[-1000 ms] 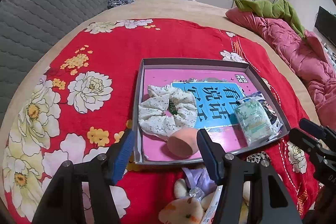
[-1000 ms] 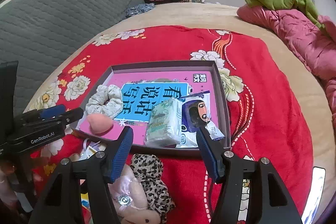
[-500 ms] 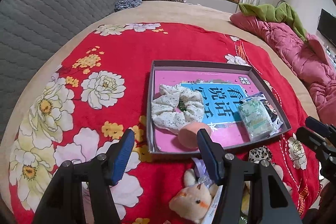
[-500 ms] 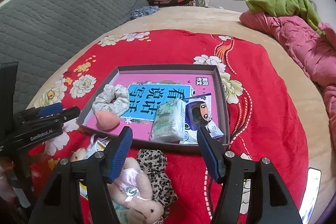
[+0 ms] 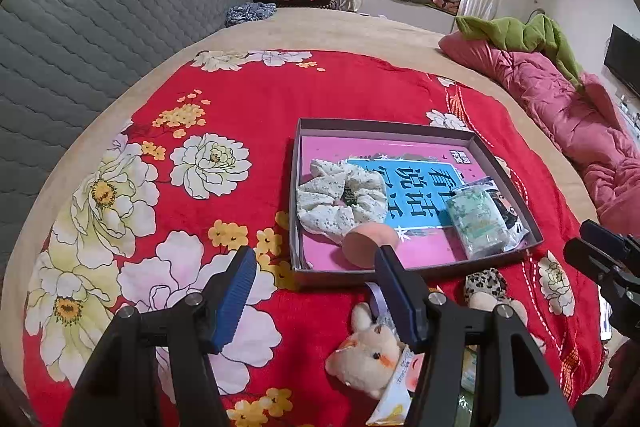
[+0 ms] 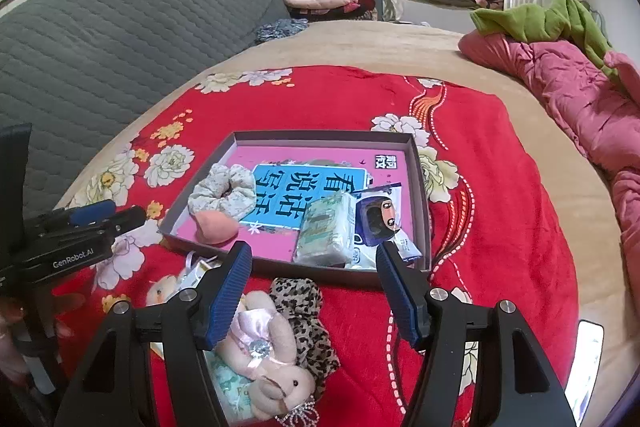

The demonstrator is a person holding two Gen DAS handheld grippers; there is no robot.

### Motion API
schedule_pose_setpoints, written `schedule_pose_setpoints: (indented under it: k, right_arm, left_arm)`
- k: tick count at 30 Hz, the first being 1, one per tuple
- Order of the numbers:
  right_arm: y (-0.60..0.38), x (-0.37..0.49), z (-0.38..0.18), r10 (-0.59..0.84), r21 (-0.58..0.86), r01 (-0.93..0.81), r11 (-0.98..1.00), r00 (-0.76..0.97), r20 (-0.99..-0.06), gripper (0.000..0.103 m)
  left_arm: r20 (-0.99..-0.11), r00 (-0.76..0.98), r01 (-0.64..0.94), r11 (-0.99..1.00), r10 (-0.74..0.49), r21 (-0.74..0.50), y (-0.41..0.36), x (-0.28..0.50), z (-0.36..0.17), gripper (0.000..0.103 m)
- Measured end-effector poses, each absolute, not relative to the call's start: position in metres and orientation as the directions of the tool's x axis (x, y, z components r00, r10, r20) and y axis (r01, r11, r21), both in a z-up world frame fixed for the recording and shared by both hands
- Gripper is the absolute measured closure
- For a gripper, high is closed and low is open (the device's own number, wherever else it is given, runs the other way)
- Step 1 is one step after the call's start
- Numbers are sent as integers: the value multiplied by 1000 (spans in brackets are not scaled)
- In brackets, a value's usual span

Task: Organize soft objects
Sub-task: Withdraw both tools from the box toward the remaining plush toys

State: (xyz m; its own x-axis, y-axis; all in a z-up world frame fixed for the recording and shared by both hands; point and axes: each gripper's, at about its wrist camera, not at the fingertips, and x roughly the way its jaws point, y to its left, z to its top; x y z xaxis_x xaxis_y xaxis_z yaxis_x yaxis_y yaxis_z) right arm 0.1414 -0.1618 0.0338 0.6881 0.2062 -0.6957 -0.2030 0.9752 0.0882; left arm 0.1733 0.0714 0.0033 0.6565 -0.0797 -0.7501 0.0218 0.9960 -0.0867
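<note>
Meanwhile, the soft things lie in two groups: some in the shallow tray (image 5: 297,187), the rest loose on the red floral blanket (image 5: 248,95) just in front of it. Compared with a second ago, both cameras have drawn back and risen, so the tray looks smaller and farther off, and more of the plush toys at its near edge has come into view.

Both claws are spread wide and hold nothing. The left gripper (image 5: 316,289) hangs over the blanket before the tray's near left corner; the right gripper (image 6: 314,287) hangs above the leopard-print scrunchie (image 6: 304,311) and the pink plush bunny (image 6: 268,359), touching neither.

Inside the tray, on its pink printed bottom, sit a pale floral scrunchie (image 5: 340,201) at the left, a peach makeup sponge (image 5: 370,241) touching it at the near side, and a green tissue pack (image 5: 476,221) at the right, resting partly on a cartoon-printed packet (image 6: 380,217). A cream plush animal (image 5: 370,357) lies outside, near the left gripper.
</note>
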Motion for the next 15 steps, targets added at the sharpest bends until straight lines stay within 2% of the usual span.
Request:
schedule_pose_setpoints:
  k: [15]
  right_arm:
    - [-157, 128, 21, 223, 87, -231, 969, 662, -716, 36]
  left_arm:
    - [-770, 633, 38, 997, -79, -72, 61, 149, -2, 42]
